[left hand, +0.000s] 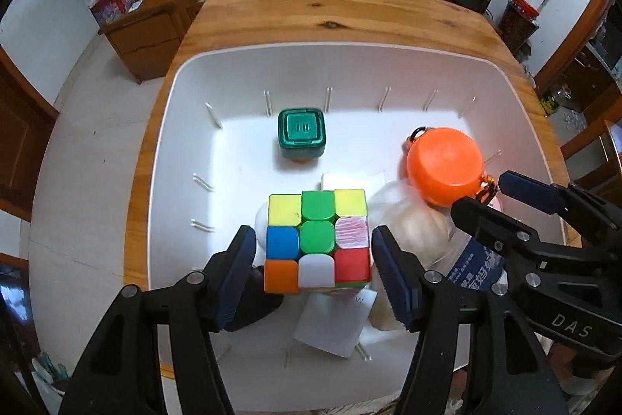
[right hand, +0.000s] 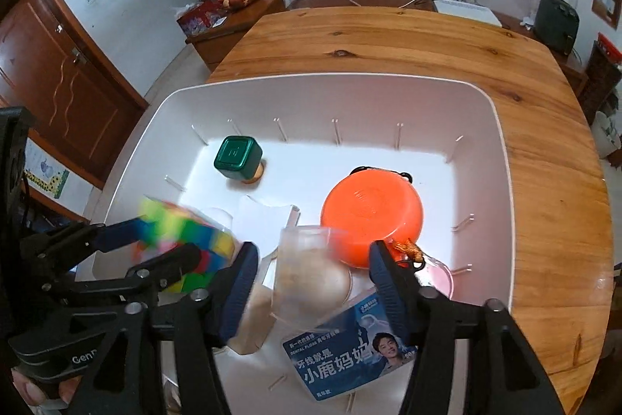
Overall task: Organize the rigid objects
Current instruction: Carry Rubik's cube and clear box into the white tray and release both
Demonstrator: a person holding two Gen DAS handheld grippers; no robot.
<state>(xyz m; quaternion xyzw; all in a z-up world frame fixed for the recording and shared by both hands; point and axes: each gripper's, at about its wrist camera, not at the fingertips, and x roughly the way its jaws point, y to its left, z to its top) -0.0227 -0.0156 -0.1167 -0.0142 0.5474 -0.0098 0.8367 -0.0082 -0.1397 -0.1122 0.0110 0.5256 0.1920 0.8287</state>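
Sorting looks nearly done: puzzle cube (left hand: 317, 240), green box (left hand: 302, 137) and orange bowl (left hand: 445, 166) sit in the white bin (left hand: 167, 127), left gripper (left hand: 315, 277) and right gripper (right hand: 313, 282) fingers parted, gripping nothing.

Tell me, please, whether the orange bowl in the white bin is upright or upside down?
Upside down. The orange bowl shows its flat round base upward in both views, its rim resting on the floor of the white bin.

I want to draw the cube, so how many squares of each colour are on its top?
Top face of the cube, seen from the left wrist camera:
Yellow: 2
Green: 2
Blue: 1
Orange: 1
White: 1
Red: 1
Pink-striped white: 1
Total: 9
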